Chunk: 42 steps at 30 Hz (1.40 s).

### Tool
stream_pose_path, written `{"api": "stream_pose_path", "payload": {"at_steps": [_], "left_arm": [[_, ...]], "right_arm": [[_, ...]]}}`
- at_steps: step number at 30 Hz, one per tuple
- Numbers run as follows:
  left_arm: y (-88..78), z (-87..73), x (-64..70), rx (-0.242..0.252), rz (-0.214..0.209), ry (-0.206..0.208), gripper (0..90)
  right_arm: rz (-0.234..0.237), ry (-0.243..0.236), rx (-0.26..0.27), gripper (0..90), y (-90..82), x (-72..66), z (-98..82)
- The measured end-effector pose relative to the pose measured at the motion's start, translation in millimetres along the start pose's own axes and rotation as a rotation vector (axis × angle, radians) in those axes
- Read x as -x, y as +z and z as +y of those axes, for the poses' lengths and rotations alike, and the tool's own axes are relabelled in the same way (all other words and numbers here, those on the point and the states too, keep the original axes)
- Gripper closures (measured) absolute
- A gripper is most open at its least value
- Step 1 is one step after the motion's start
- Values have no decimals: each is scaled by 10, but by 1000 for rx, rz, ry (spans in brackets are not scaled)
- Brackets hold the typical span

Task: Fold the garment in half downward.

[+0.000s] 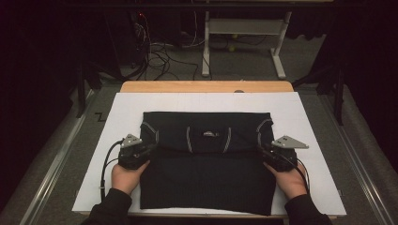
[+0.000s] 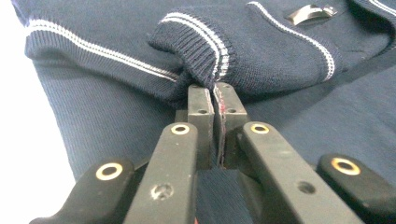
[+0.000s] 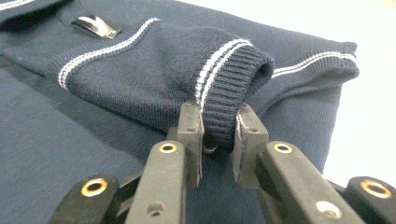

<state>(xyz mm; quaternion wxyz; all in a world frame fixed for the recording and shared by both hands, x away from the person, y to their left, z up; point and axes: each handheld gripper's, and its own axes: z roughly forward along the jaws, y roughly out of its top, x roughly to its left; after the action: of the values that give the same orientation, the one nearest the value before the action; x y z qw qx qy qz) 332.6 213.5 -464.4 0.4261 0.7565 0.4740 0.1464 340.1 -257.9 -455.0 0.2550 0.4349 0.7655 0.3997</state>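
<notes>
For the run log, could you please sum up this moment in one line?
sweater: partly folded | left gripper: shut on left cuff | right gripper: shut on right cuff

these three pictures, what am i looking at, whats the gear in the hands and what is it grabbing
A person stands at a table covered by a white sheet, a hand-held gripper in each hand. One picture looks down from above; the other two come from cameras riding on each gripper, looking along its black fingers. A dark blue knit sweater lies flat, sleeves folded across it. The left gripper is shut on the left cuff. The right gripper pinches the right cuff.
</notes>
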Motion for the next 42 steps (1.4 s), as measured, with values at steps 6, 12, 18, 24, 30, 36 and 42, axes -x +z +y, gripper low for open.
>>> {"api": "stream_pose_path", "payload": {"at_steps": [6, 12, 18, 24, 30, 36, 42], "left_arm": [[-130, -102, 67, -8, -16, 4, 835], [-252, -253, 140, -28, -39, 9, 832], [-239, -416, 159, -111, -50, -25, 817], [-257, -399, 168, -69, -53, -21, 495], [-265, -361, 227, 51, -41, 49, 293], [-271, -295, 305, 90, -76, 78, 124], [-229, -235, 356, 74, -83, 83, 0]], "right_arm": [[22, -15, 8, 768, -174, -59, -99], [47, -18, 2, 765, -335, -127, -205], [61, -16, -43, 720, -379, -140, -340], [57, 33, -43, 440, -414, -91, -430], [59, 43, 27, 292, -463, -57, -412], [66, 63, 76, 90, -453, -66, -370], [58, 66, 74, 2, -401, -115, -330]]}}
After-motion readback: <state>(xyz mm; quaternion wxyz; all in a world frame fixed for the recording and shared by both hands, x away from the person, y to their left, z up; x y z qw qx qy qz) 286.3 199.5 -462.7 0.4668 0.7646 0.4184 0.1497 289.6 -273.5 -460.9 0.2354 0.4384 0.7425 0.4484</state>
